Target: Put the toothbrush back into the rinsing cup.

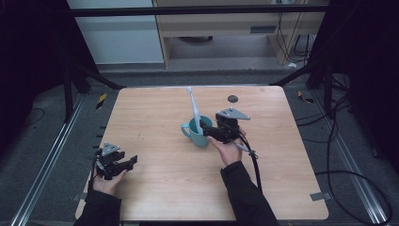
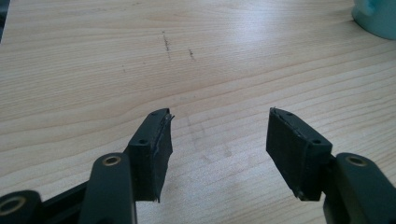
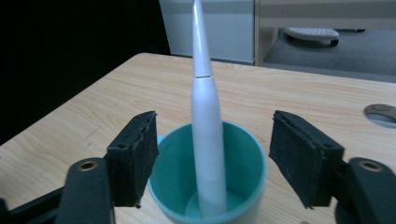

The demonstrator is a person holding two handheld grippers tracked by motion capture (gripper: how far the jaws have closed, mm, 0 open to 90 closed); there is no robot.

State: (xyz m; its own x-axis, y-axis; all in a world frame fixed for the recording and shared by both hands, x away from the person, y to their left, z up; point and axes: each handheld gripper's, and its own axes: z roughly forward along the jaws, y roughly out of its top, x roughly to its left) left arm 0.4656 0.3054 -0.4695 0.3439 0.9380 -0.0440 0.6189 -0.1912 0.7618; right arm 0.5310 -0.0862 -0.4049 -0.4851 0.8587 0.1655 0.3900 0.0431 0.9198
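From the high view, your placing looks done: the white toothbrush (image 1: 194, 109) stands in the teal cup (image 1: 197, 134) at the table's (image 1: 155, 188) middle, leaning toward the far edge, with your right gripper (image 1: 210, 131) just right of the cup. In the left gripper view, your left gripper (image 2: 219, 140) is spread over bare wood. In the right gripper view, your right gripper (image 3: 212, 156) is spread around the cup (image 3: 252, 163), touching nothing; only the toothbrush (image 3: 207, 140) is inside. What seems left is drawing back.
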